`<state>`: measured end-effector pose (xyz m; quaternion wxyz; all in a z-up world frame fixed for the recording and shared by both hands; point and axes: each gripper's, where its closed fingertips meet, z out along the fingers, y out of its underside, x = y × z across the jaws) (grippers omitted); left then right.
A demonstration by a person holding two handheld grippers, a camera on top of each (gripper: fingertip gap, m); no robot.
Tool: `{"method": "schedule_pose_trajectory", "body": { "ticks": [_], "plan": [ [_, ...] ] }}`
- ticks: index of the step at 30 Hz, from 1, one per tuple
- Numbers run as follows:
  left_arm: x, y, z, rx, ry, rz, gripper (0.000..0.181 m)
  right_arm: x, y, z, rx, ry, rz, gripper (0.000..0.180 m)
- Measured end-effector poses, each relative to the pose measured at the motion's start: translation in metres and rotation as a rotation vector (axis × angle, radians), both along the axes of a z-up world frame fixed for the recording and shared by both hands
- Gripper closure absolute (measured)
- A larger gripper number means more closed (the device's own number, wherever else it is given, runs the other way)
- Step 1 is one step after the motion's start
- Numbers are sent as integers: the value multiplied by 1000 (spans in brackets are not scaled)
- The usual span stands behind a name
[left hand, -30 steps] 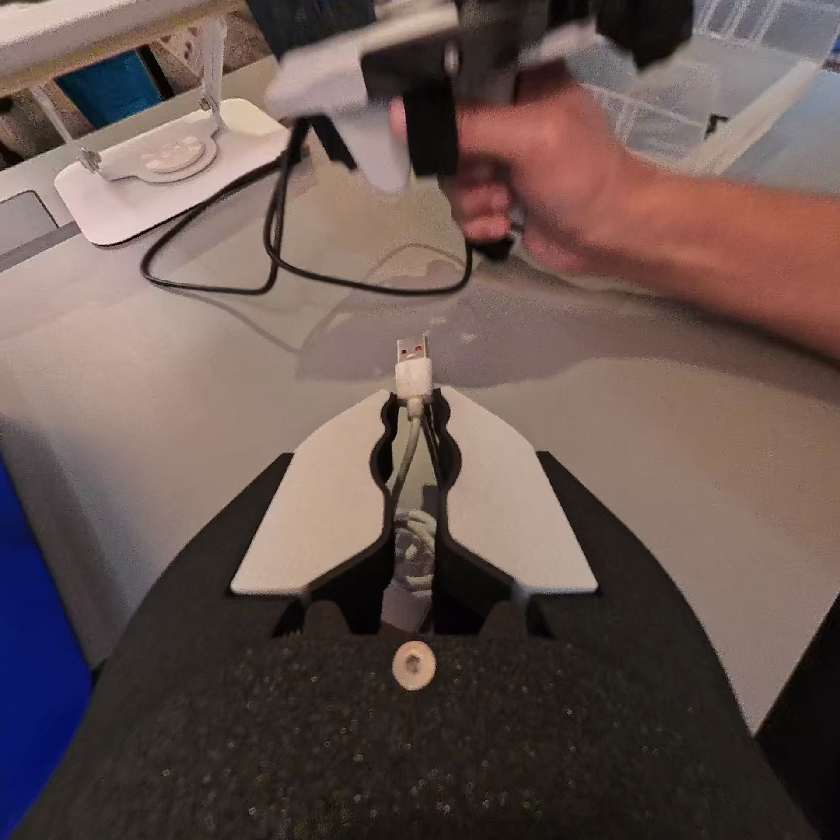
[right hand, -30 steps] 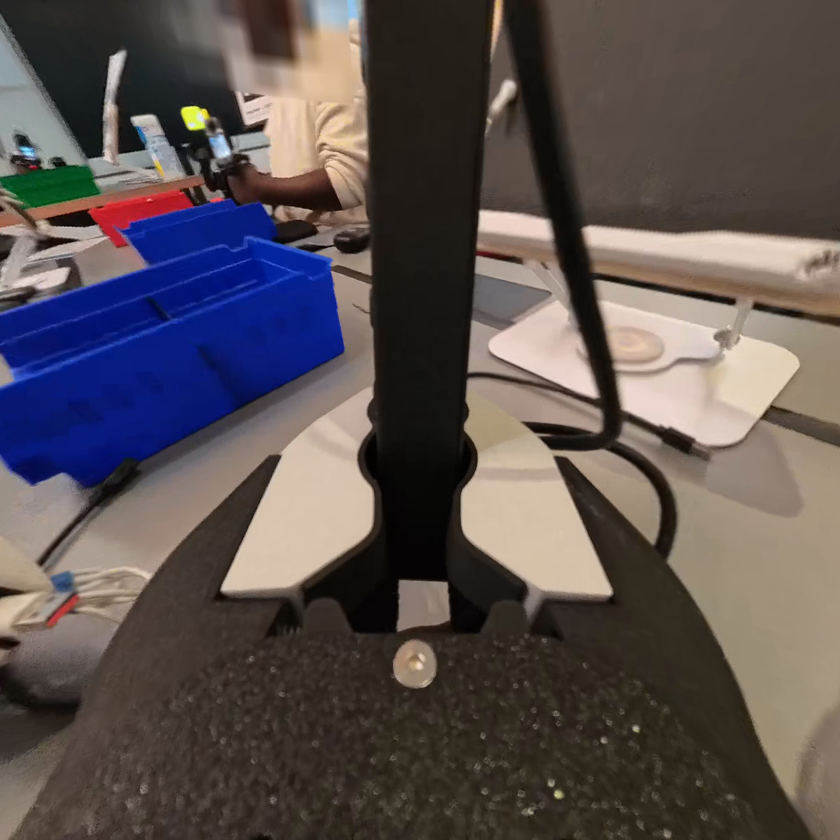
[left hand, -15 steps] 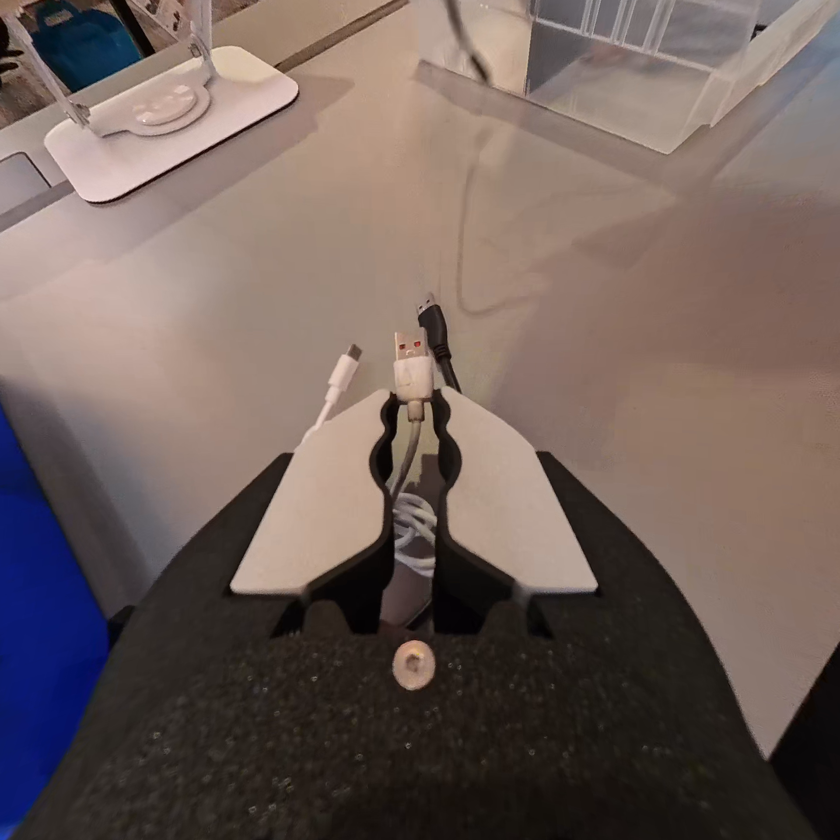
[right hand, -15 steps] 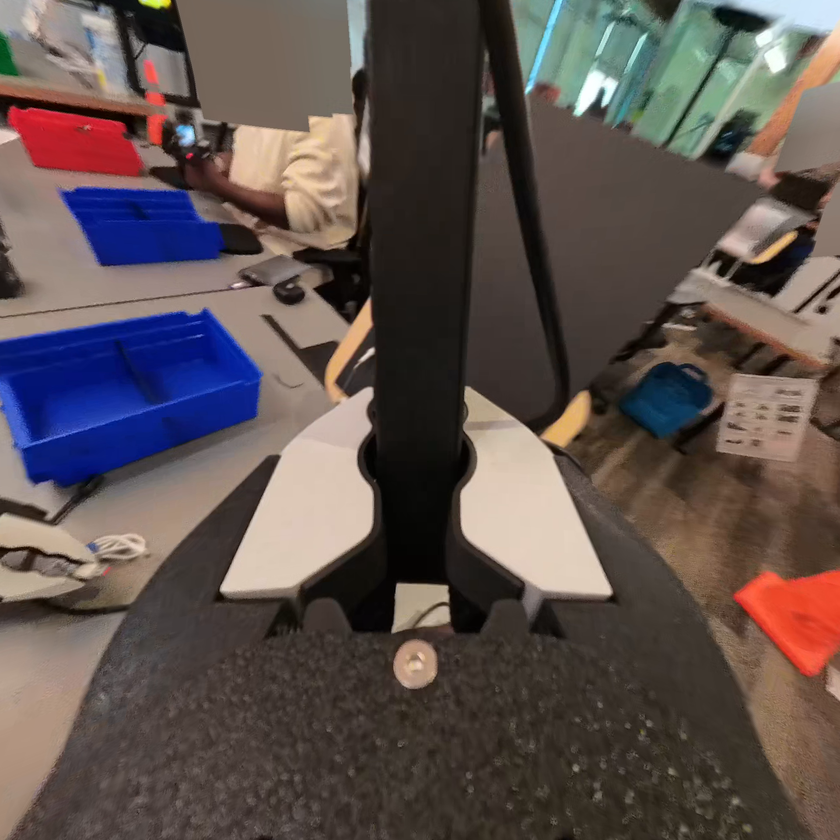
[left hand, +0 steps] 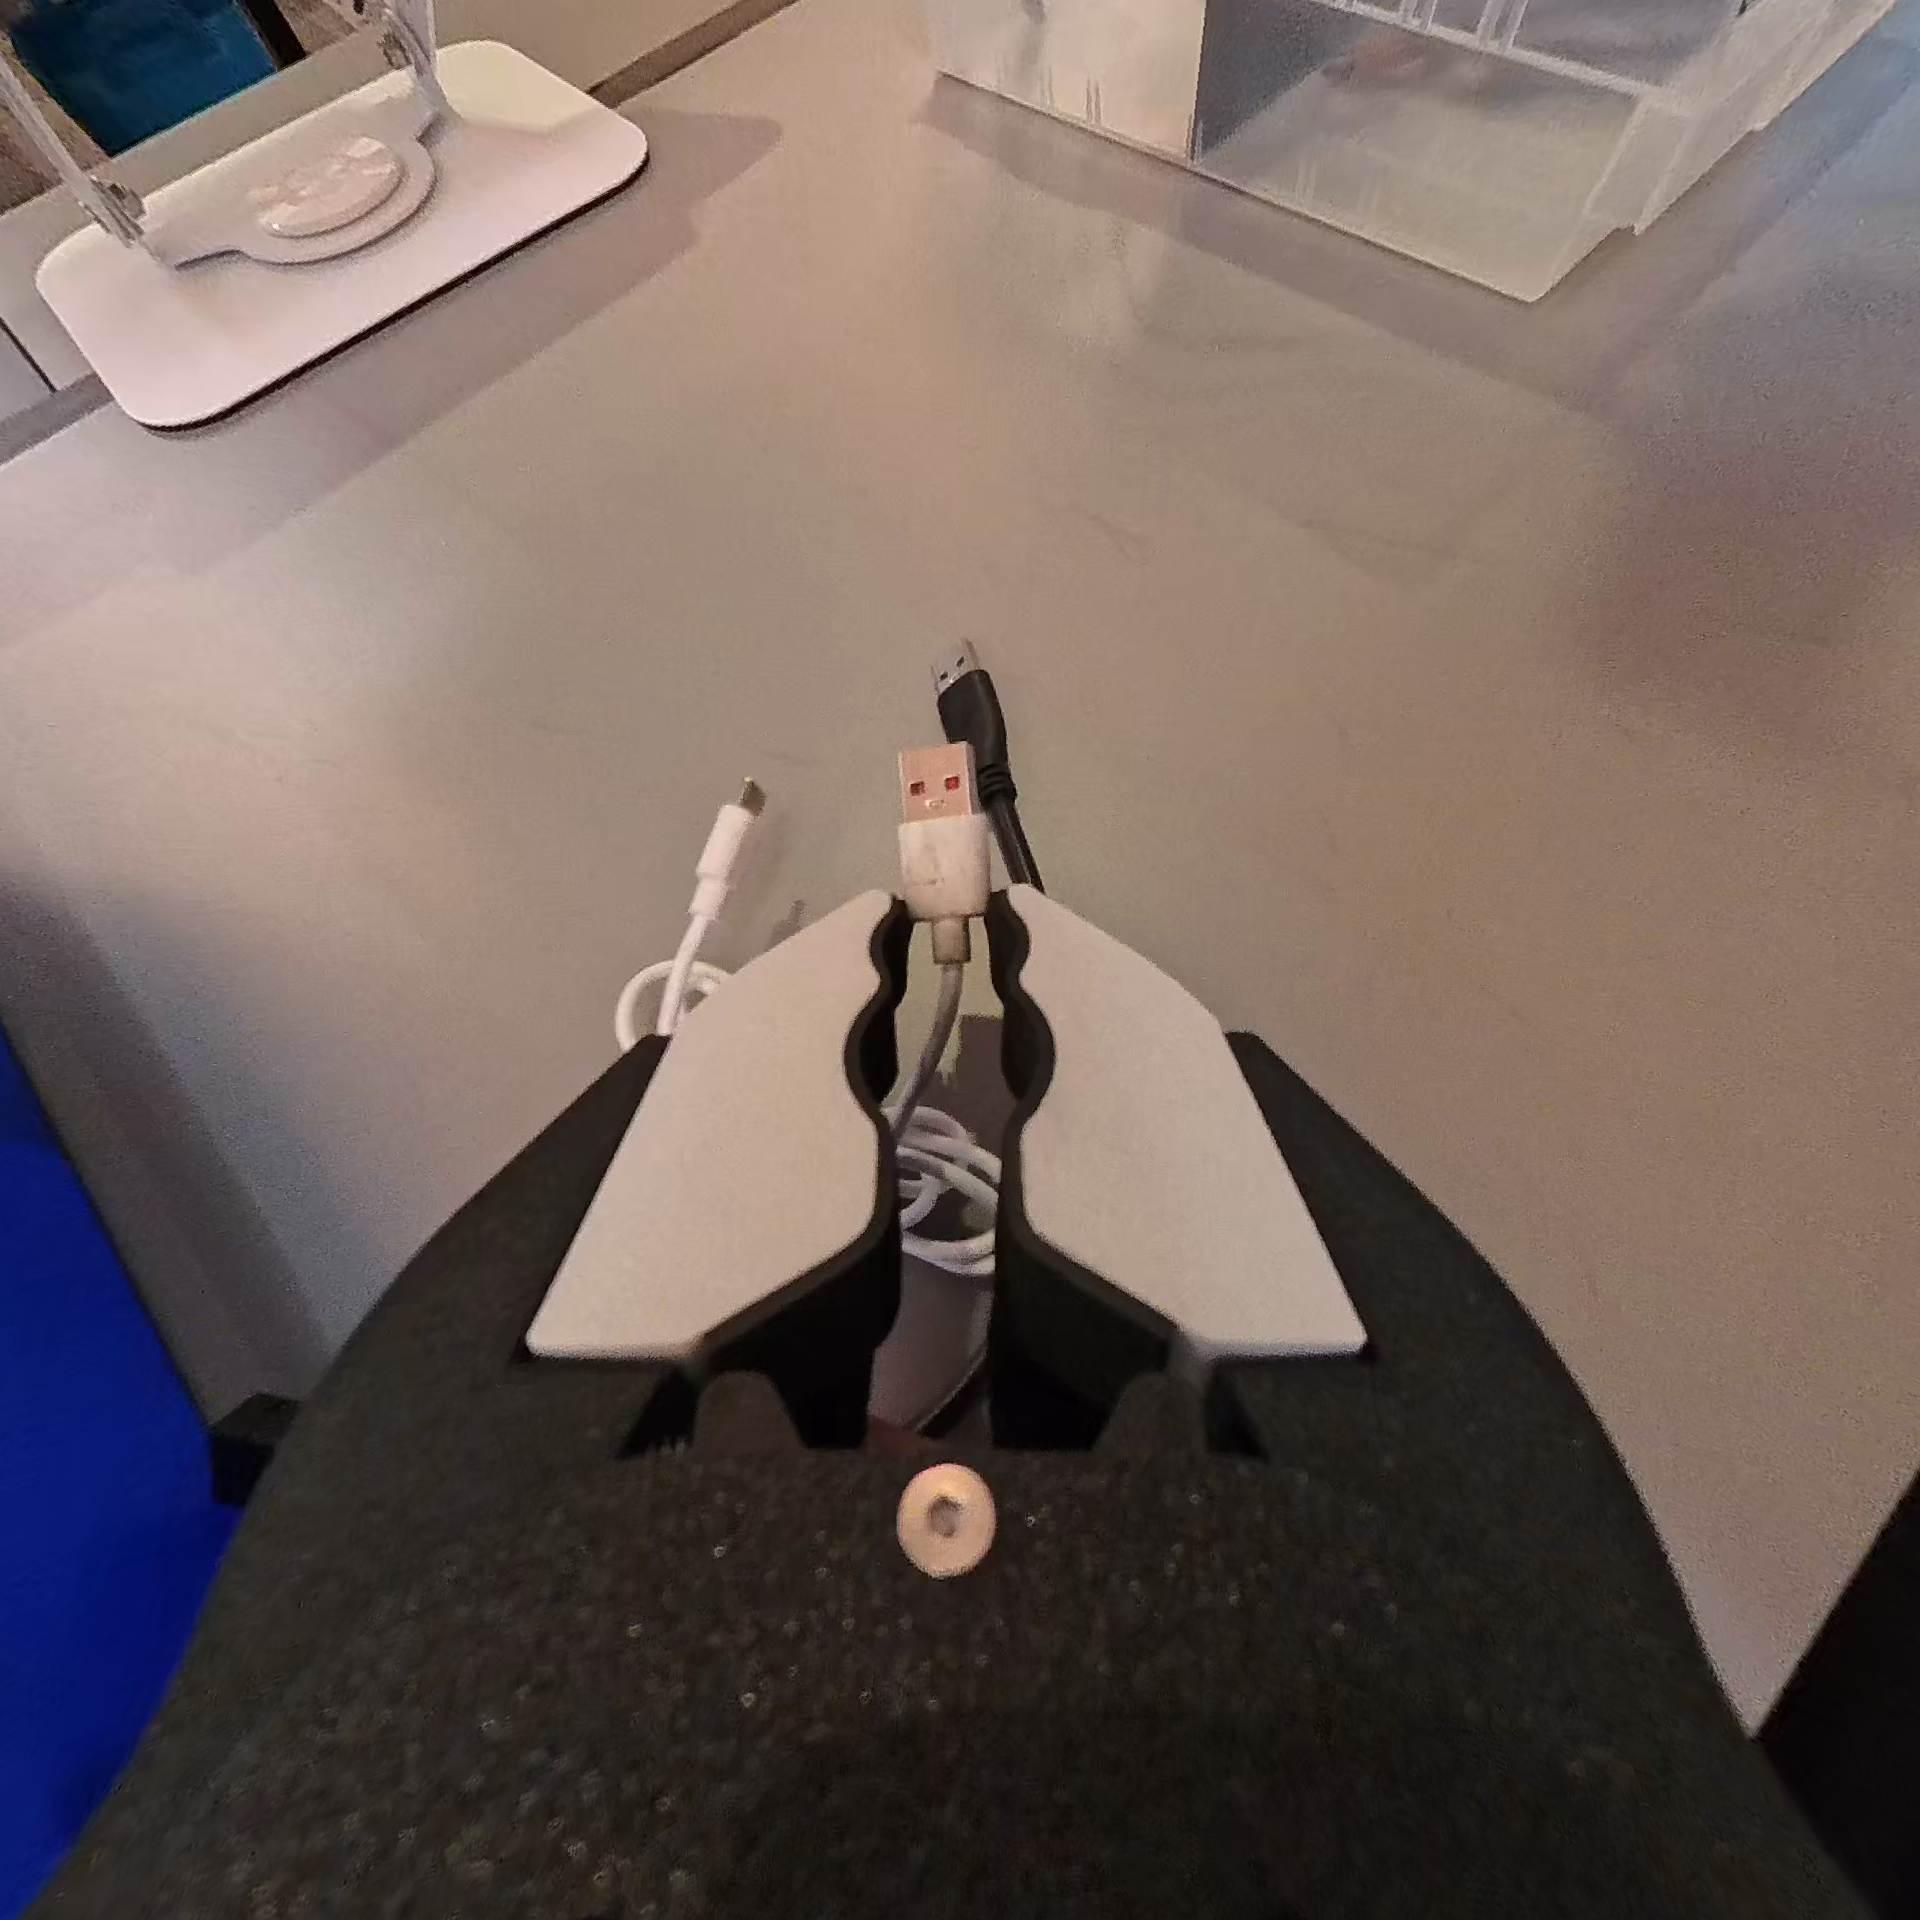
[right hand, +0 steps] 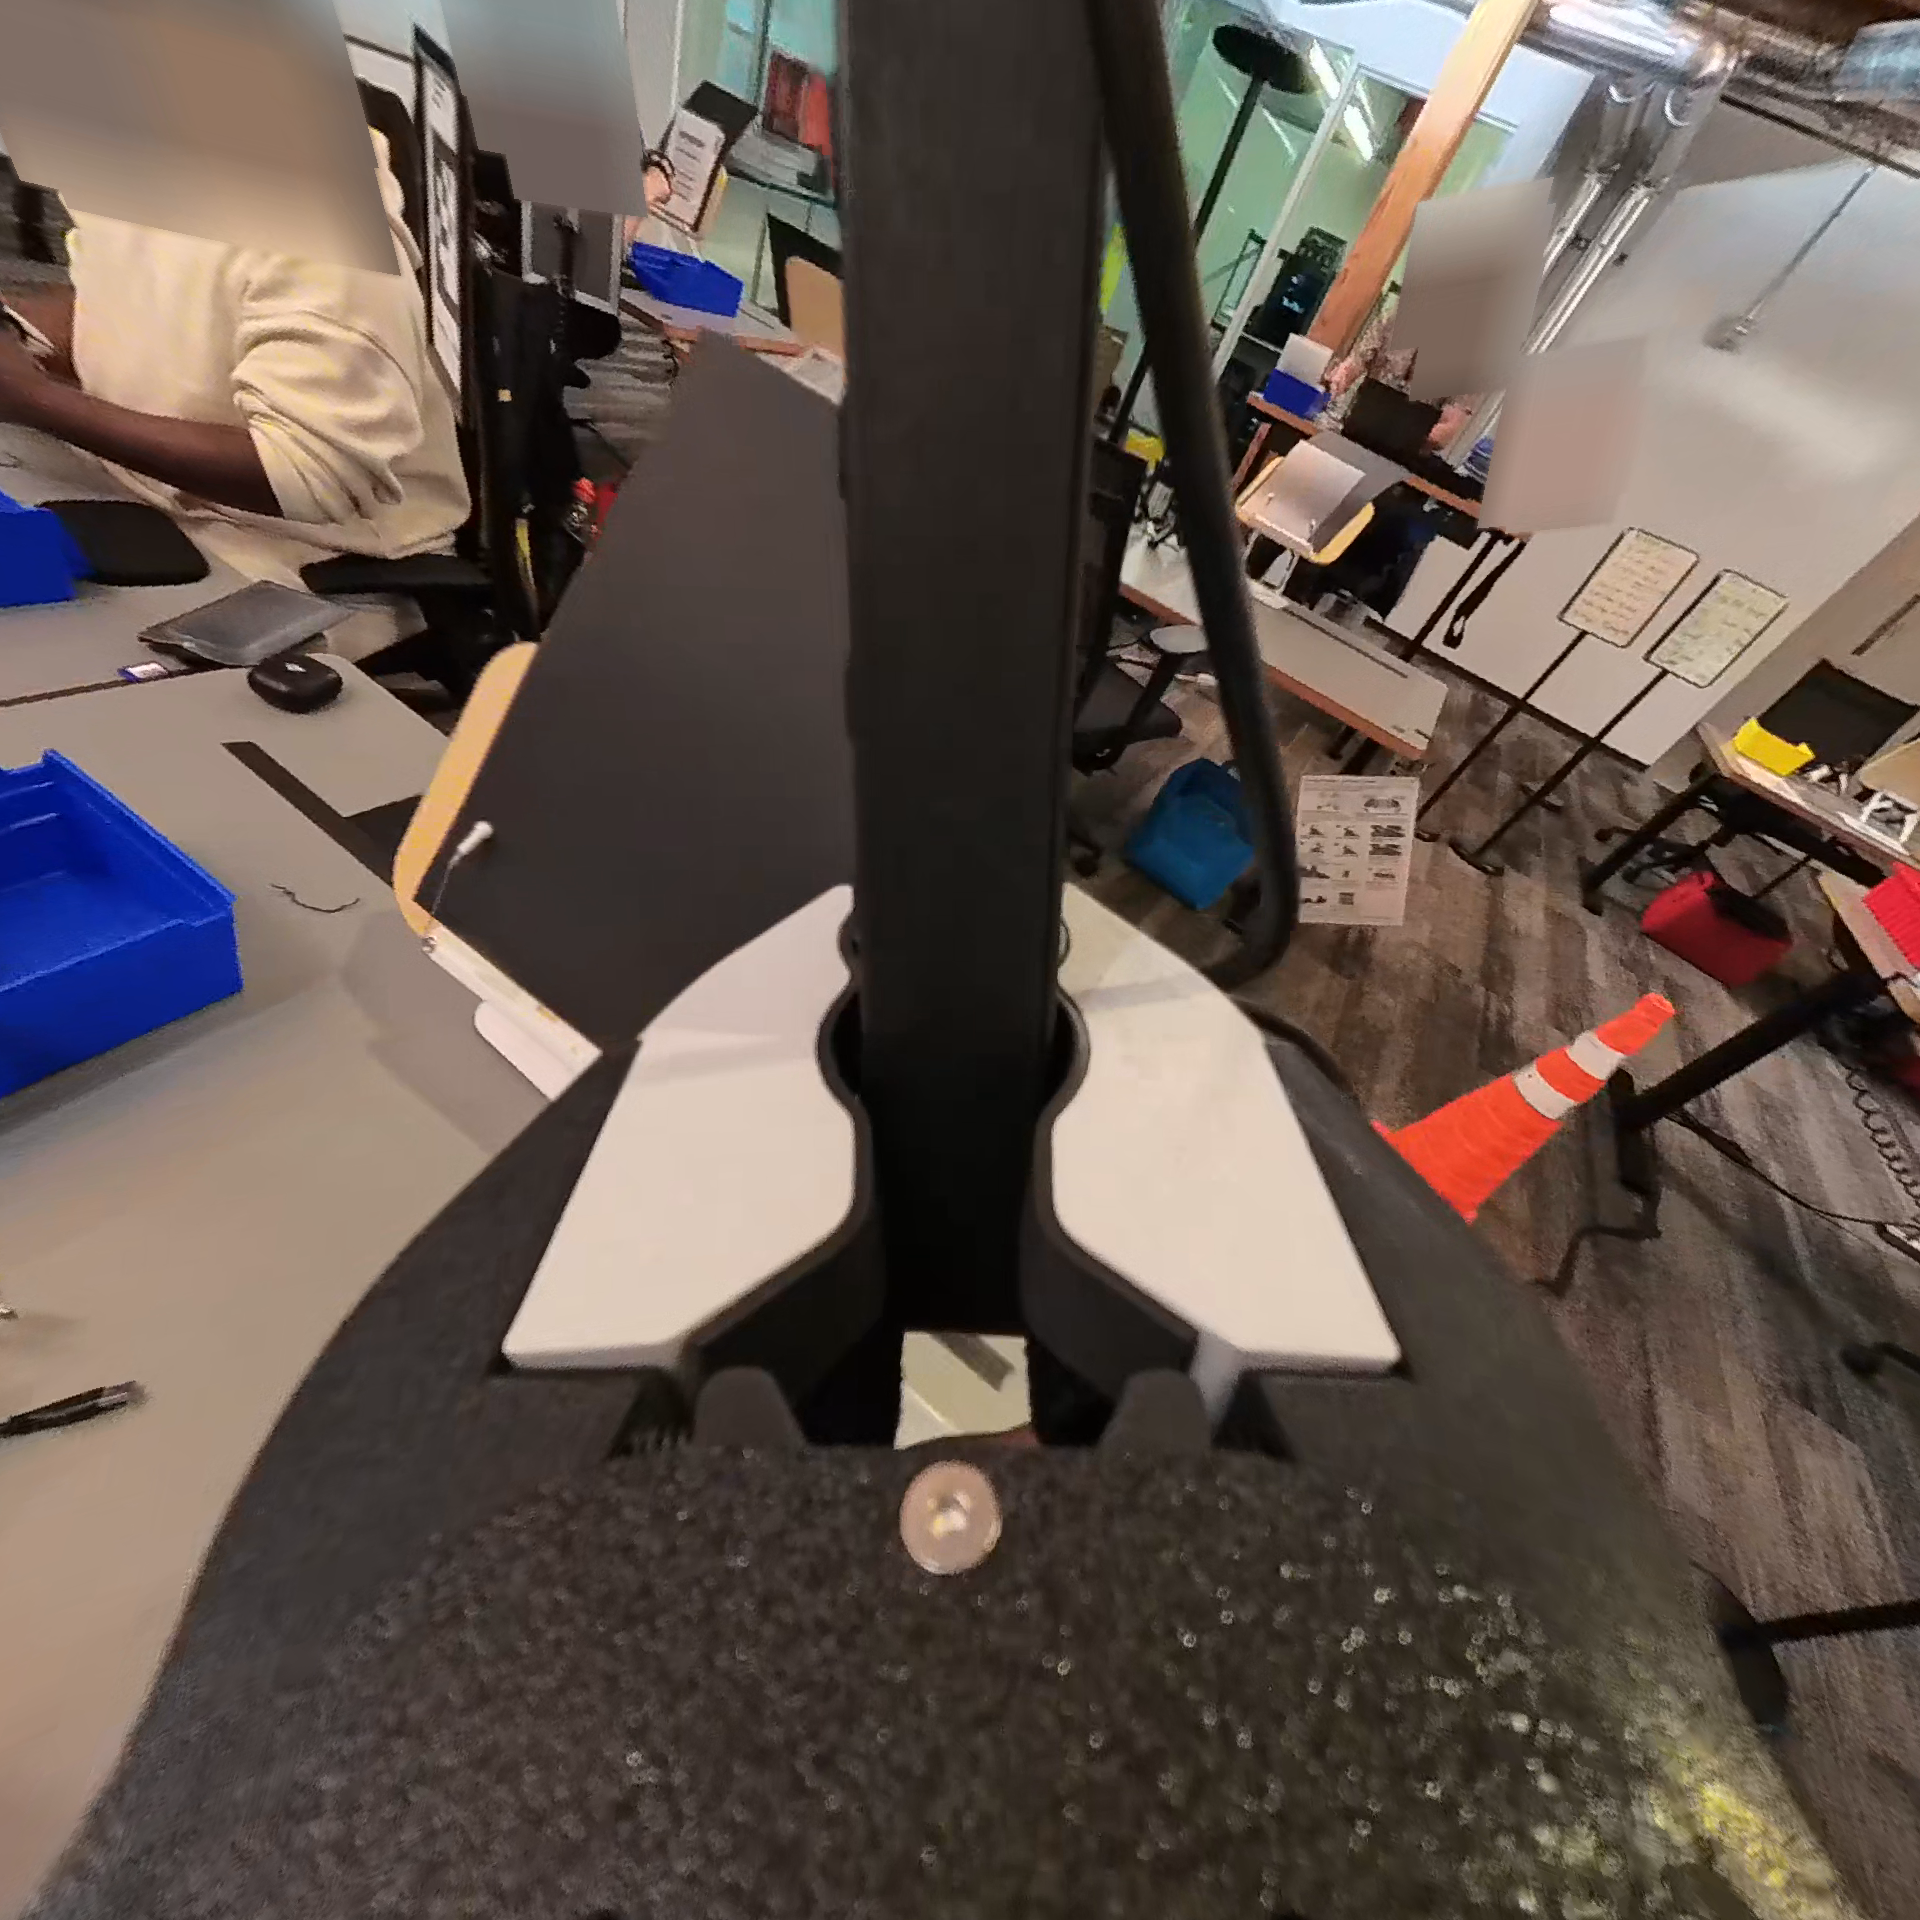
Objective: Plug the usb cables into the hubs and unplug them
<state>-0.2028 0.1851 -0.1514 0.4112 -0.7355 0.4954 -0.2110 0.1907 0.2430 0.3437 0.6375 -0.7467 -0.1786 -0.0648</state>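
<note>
white usb plug [left hand: 940,847] sits pinched in our left tool [left hand: 943,909], poking forward above the table [left hand: 1299,623]. our right tool [right hand: 956,1049] is clamped on the black hub [right hand: 966,520], raised high. next, we judge, bring hub port and plug into line.

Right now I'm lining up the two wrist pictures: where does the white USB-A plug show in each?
Left wrist view: the white USB-A plug sits just above centre, pinched at the tips of the left tongs, pointing away.
Right wrist view: not in it; the right tongs grip a black hub.
Shared landmark: the grey table; blue bins sit at the left in both.
</note>
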Motion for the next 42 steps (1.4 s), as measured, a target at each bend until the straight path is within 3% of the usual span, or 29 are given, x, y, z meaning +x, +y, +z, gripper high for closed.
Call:
{"method": "schedule_pose_trajectory", "body": {
  "ticks": [9, 18, 26, 29, 37, 42],
  "plan": [
    [1, -1, -2, -6, 5, -4, 166, 30, 17, -72, -146, -36, -60, 151],
    [0, 0, -3, -12, 5, -3, 166, 46, -3, -23, -83, -51, -102, 152],
    [1, -2, -3, -8, 11, -8, 166, 47, 4, -72, -202, -57, -87, 152],
    [1, -2, -3, -6, 14, -8, 166, 39, 17, -118, -285, -63, -36, 152],
    [1, -4, -4, 8, 28, -9, 166, 34, 41, -330, -754, -351, 167, 152],
    [1, -3, -6, 4, 31, -12, 166, 49, 29, -431, -1033, -405, 189, 152]
  ]
}}
